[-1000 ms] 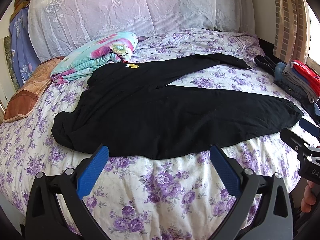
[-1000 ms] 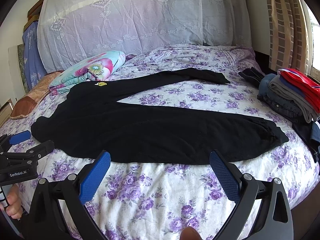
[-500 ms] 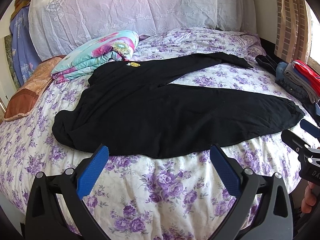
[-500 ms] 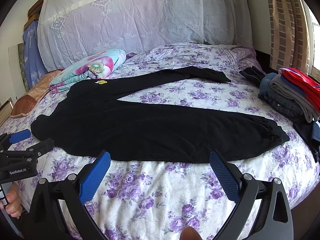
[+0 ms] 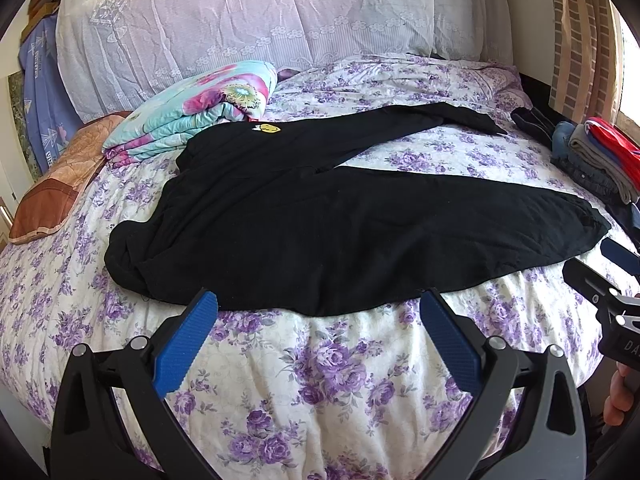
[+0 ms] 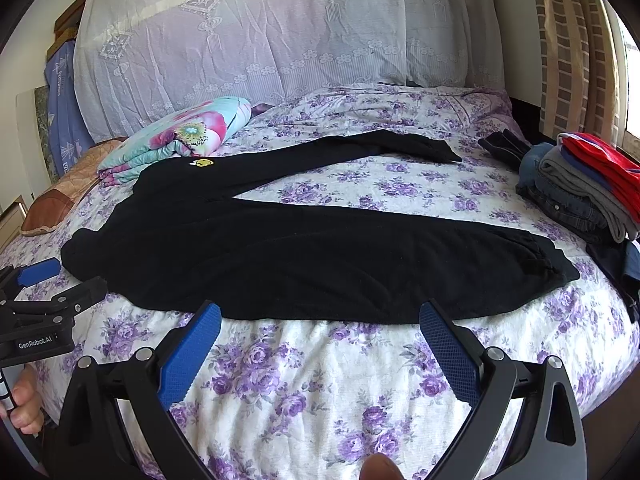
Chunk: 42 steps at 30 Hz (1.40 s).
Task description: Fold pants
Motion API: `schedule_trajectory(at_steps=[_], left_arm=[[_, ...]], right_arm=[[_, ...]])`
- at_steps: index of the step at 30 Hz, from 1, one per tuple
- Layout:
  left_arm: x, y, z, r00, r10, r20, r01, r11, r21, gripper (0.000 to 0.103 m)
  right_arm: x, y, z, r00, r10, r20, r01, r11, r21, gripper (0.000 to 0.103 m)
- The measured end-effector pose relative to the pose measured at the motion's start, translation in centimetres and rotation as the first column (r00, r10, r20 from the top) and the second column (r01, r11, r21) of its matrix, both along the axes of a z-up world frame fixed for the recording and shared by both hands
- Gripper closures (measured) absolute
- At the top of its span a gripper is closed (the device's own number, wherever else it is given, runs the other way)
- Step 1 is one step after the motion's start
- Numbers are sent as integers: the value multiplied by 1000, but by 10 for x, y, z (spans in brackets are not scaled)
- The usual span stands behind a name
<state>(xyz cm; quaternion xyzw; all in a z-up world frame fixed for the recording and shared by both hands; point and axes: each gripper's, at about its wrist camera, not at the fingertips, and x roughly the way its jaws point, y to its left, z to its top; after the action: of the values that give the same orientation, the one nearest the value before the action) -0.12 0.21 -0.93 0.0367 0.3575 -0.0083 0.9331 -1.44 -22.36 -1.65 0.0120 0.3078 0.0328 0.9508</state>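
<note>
Black pants (image 5: pixel 340 220) are lying flat on the bed (image 5: pixel 360 380), on the purple-flowered bedspread, just ahead of both grippers. The waist end is off to the left and the two legs run out to the right in a V, with the near leg right in front of the fingertips and the far leg angled away toward the headboard. There's a little yellow patch (image 5: pixel 270 129) near the waistband on the far side.

The left gripper (image 5: pixel 318 312) has its blue pads wide apart, nothing between them, hanging just short of the pants' near edge. The right gripper (image 6: pixel 320 318) is the same: spread apart, empty, tips right at the hem line of the near leg but not clearly touching it. Each gripper shows up in the other's view, off to the side, with a bit of the person's hand on the handle.

Beyond the waist, ahead and left, sits a folded floral blanket (image 5: pixel 200 112). Far right of the grippers is a stack of folded clothes (image 6: pixel 588 188), well apart from the pants.
</note>
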Motion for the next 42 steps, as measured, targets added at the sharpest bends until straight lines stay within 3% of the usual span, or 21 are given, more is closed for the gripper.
schedule_trajectory(at_steps=[33,38,42], left_arm=[[2,6,-8,1000,-10,-19,10,1000,9,4],[18,19,-5,999,-35,-35,36,999,4,4],[40,53,7,996,-74,-46,75,997,7,4]], right_arm=[[5,2,-2,1000,9,-15,-9,1000,-1,3],[12,0,8,996,86,13,-87,995,41,3],[25,-3,44,961,267,75,-271,961,58,3]])
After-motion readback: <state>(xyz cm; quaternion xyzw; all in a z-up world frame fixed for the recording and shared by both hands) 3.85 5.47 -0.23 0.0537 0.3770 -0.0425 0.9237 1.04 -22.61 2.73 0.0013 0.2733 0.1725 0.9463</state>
